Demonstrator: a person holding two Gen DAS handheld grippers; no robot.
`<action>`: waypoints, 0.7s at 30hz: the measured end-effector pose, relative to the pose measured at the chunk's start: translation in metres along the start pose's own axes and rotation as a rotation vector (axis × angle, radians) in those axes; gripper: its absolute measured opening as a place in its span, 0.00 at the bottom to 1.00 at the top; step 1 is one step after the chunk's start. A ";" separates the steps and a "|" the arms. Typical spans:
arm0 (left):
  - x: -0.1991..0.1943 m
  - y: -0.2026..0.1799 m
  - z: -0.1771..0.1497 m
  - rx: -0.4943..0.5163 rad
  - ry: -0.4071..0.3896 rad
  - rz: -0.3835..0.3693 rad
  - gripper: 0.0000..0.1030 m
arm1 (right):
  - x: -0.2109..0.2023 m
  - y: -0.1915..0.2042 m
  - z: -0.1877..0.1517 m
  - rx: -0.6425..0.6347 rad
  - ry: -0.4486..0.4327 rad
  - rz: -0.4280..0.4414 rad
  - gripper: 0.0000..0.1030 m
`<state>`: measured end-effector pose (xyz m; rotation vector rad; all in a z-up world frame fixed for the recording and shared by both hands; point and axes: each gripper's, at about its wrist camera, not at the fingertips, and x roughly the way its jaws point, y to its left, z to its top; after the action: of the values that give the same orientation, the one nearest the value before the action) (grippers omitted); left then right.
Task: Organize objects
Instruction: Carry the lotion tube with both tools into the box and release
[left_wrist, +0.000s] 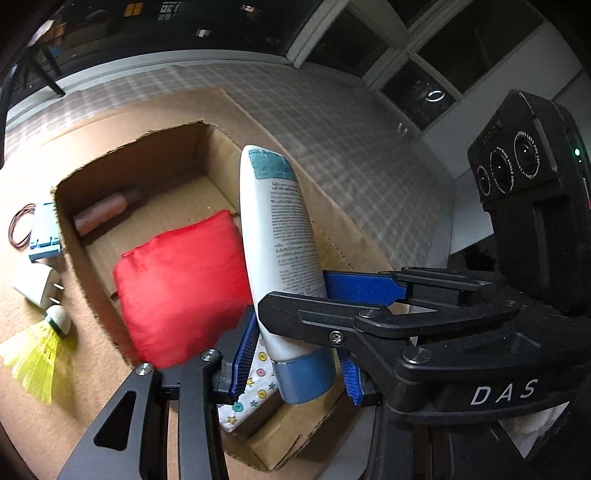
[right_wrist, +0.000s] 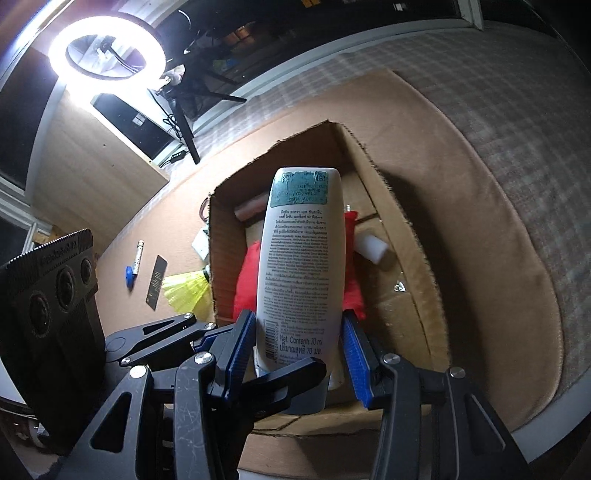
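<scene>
Both my grippers clamp the white tube (right_wrist: 301, 273): left gripper (left_wrist: 295, 354) near its blue cap, right gripper (right_wrist: 301, 354) on its lower body. Tube hangs over the cardboard box (left_wrist: 74, 221), above the red pouch (left_wrist: 181, 288) near the box's front edge.

We see a dim room lit mostly by a bright ring light (right_wrist: 107, 48) that glares white at the top left of the right view, the cardboard box (left_wrist: 258, 448) throws dark shadows inside itself, and both round pictures bend and go black at their edges.
</scene>
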<state>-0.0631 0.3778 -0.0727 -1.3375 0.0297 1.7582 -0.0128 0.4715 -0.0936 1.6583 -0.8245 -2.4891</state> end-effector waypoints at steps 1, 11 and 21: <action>0.002 -0.002 0.001 0.004 0.002 0.001 0.42 | 0.001 0.001 0.000 0.000 0.000 -0.002 0.42; -0.006 0.010 -0.007 0.010 -0.001 0.030 0.50 | -0.003 -0.007 -0.002 0.027 -0.016 -0.047 0.45; -0.040 0.035 -0.021 -0.033 -0.041 0.057 0.50 | -0.005 0.010 -0.005 0.008 -0.048 -0.031 0.47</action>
<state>-0.0699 0.3216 -0.0667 -1.3356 0.0159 1.8411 -0.0085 0.4626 -0.0862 1.6320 -0.8200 -2.5597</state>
